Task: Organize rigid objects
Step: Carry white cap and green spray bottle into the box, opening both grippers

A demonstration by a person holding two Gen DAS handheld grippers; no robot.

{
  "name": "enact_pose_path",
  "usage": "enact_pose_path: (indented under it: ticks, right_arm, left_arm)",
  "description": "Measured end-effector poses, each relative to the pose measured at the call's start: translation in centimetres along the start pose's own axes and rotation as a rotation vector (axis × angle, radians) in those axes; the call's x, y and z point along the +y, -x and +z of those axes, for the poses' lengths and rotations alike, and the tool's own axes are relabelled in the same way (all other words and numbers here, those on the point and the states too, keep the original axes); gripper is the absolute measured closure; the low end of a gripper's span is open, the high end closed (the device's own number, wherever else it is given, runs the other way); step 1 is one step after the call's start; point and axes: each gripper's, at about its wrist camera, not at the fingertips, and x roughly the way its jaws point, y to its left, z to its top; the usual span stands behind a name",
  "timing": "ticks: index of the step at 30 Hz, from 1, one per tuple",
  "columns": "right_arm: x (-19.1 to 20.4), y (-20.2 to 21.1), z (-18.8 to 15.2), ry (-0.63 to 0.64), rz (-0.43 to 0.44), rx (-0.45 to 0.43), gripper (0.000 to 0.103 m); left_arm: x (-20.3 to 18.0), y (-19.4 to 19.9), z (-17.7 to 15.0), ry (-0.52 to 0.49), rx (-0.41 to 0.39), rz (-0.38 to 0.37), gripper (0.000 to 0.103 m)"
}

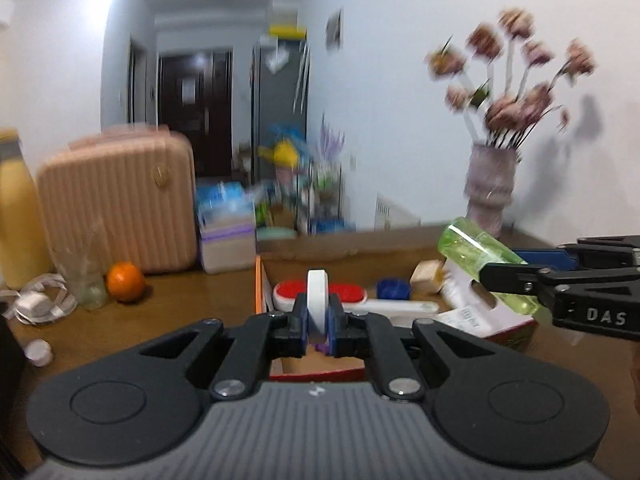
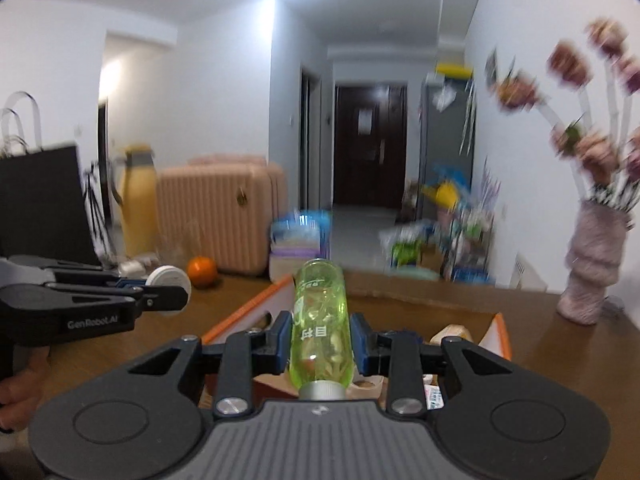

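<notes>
The left gripper (image 1: 318,320) is pinched on a flat white disc (image 1: 318,304) held edge-on between its blue pads, the jaws almost together with only the disc's thin body parting them; from the right wrist view the same disc (image 2: 168,280) shows its round white face at the gripper's tip. The right gripper (image 2: 320,346) is clamped on a translucent green bottle (image 2: 320,320), which lies lengthwise between the 2 fingers with its silver cap toward the camera and its rounded base pointing away; the pads press on its sides. Both grippers are raised above the brown wooden surface (image 1: 180,312), over an open cardboard box (image 1: 260,280) with an orange edge. Inside the box lie a red-and-white brush (image 1: 344,294), a blue cap-like item (image 1: 394,288), a tan block (image 1: 426,276) and a white carton (image 1: 464,304). Left of the box on the surface sit an orange (image 1: 126,282), a clear glass (image 1: 86,276), a yellow bottle (image 1: 18,216) and a white charger with cable (image 1: 36,304). A pink suitcase (image 1: 120,204) stands behind them, and a pale vase of pink flowers (image 1: 490,188) stands at the right by the wall. The background is blurred.
</notes>
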Motion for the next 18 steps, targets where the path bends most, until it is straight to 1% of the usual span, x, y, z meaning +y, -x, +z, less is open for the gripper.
enact_pose_path:
  ticks: [2,4,6,9,11,13,14,16,18]
  right_arm:
    - [-1.0,-3.7,0.7,-0.019,0.013,0.078,0.073]
    - [-1.9,-7.0,0.8,-0.047,0.031,0.143,0.073]
    - [-2.5,-9.7,0.6,-0.064,0.047,0.189,0.073]
    - [-2.8,-13.4,-0.1,-0.086,0.045,0.256,0.073]
    - [-2.7,-14.9,-0.9,-0.082,0.038,0.286,0.073]
    - [-2.2,-16.0,-1.6,-0.071,0.025,0.302,0.072]
    - [-2.0,-16.3,-1.9,-0.067,0.018,0.304,0.073]
    - [-1.8,-16.8,-1.9,-0.064,0.012,0.299,0.071]
    - [-2.2,-16.7,-1.7,-0.08,0.018,0.283,0.069]
  left_arm:
    - [1.0,-2.9,0.6,0.023,0.067,-0.024,0.094]
    - [1.6,-5.5,0.6,0.036,0.112,-0.017,0.094]
    - [1.8,-7.5,0.2,0.023,0.145,-0.013,0.094]
    - [2.1,-9.9,-0.4,0.024,0.194,-0.015,0.093]
    - [2.2,-11.1,-1.0,0.024,0.211,-0.021,0.093]
    - [2.1,-11.8,-1.6,0.025,0.21,-0.017,0.09]
    - [1.9,-12.2,-1.7,0.021,0.21,-0.014,0.086]
    - [1.8,-12.6,-2.0,0.014,0.215,-0.023,0.071]
    - [1.7,-12.4,-1.8,0.018,0.207,-0.022,0.068]
